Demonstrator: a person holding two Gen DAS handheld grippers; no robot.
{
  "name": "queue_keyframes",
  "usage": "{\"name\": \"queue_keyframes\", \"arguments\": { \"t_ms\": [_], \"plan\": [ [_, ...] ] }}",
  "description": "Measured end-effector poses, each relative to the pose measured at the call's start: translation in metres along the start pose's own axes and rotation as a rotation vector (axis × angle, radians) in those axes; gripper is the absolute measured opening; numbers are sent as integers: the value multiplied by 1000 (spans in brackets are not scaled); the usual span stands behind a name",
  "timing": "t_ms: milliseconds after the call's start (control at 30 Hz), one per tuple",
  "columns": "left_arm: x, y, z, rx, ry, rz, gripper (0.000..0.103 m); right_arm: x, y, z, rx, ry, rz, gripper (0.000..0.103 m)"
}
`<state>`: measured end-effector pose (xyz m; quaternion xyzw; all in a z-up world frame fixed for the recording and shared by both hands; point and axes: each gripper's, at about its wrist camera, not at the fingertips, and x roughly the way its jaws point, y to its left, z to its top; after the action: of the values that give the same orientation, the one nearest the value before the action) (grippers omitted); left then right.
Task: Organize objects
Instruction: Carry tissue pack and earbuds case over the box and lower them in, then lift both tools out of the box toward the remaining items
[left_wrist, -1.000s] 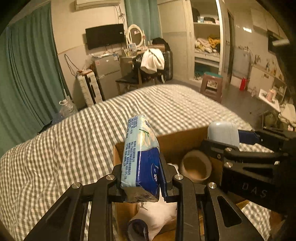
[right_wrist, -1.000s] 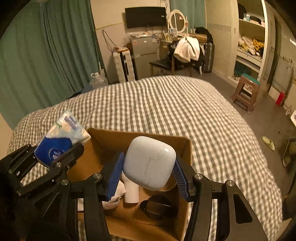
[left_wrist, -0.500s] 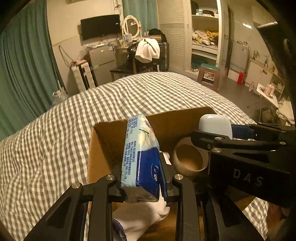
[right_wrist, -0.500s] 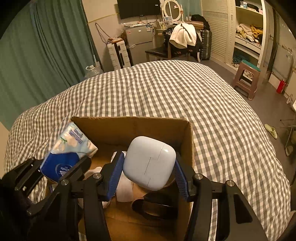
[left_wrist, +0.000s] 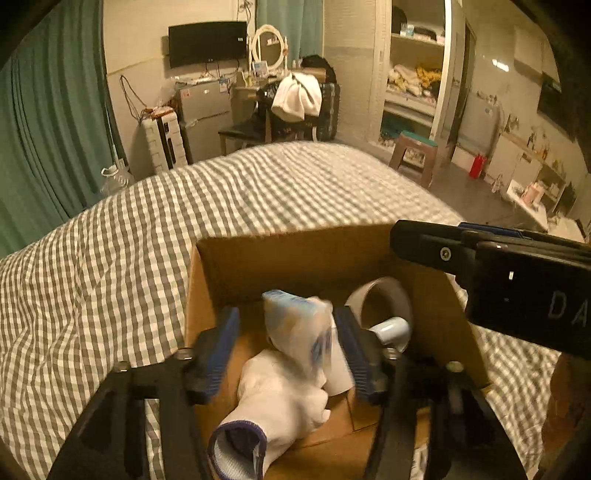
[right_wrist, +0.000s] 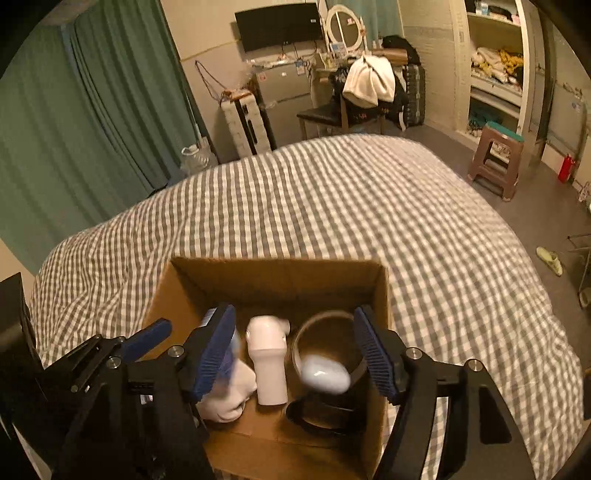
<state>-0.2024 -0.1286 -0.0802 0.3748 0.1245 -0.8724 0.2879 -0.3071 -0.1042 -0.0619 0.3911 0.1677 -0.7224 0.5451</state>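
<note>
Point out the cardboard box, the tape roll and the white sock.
cardboard box (right_wrist: 280, 277), right wrist view, on its far inner wall.
tape roll (right_wrist: 325, 319), right wrist view, on its upper rim.
white sock (left_wrist: 280, 398), left wrist view, on the middle of the foot.

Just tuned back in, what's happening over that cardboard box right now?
Both handheld grippers hover over the open brown cardboard box on the checked bed. The left gripper is opening and the blue-and-white tissue pack is dropping free. The right gripper is opening too, its pale blue rounded case falling beside the white plastic bottle.
</note>
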Motion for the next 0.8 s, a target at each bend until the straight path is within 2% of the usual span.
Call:
{"name": "queue_keyframes", "arguments": {
  "t_ms": [33,67,200,300,367,500,700,800],
  "plan": [
    [-6,1,2,-9,-12,-2,75,-7,3,3,-2,-13,-5,74],
    [-15,3,5,-17,-30,-1,80,-12,5,6,-2,-22,-7,78],
    [-43,12,18,-35,-83,31,91,-44,13,15,-9,-71,-14,85],
    [-73,19,27,-49,-137,43,94,-80,20,23,-8,-160,-32,95],
    [-90,23,32,-58,-154,47,101,-107,26,30,-9,-217,-32,99],
    [-133,29,42,-88,-223,57,103,-153,41,39,-34,-287,-57,101],
    [-192,37,44,-87,-297,88,103,-210,73,38,-156,-312,-111,101],
    [-222,40,37,-75,-331,107,103,-232,82,29,-188,-310,-87,101]
  ]
}}
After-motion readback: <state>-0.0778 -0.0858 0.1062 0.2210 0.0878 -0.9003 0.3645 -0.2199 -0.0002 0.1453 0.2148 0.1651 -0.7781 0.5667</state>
